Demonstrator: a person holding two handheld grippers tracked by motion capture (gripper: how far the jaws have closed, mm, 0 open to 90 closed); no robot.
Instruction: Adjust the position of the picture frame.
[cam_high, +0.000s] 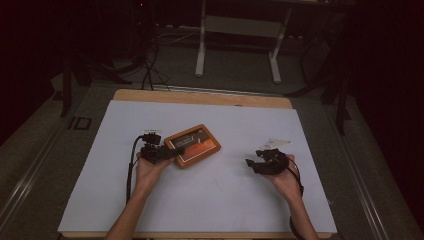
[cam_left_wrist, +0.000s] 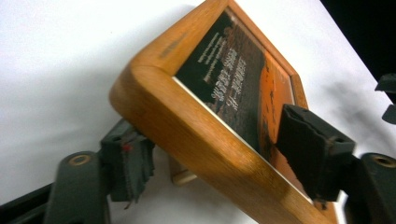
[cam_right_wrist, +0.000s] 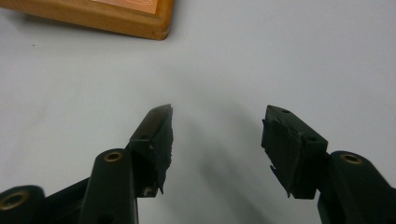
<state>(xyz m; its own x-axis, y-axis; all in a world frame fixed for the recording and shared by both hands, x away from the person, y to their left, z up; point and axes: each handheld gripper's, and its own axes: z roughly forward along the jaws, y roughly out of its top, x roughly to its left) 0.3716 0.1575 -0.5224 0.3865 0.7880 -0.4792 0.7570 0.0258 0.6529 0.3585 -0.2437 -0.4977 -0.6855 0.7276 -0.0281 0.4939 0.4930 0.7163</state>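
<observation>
A wooden picture frame (cam_high: 192, 145) with a dark and orange print lies left of centre on the white sheet (cam_high: 215, 200). My left gripper (cam_high: 176, 151) is shut on its near left corner. In the left gripper view the frame (cam_left_wrist: 187, 130) is tilted, with one pad (cam_left_wrist: 128, 161) under the wood and the other pad (cam_left_wrist: 310, 154) on the print. A small peg (cam_left_wrist: 183, 176) shows beneath the frame. My right gripper (cam_high: 252, 162) hovers open over bare sheet to the right. Nothing sits between its fingers (cam_right_wrist: 217, 126), and a corner of the frame (cam_right_wrist: 116, 18) lies farther off.
The white sheet covers a wooden table whose far edge (cam_high: 200, 96) shows at the back. Beyond it stands a white desk frame (cam_high: 202, 45) on a dark floor. Cables (cam_high: 131, 165) trail from both grippers along the person's forearms.
</observation>
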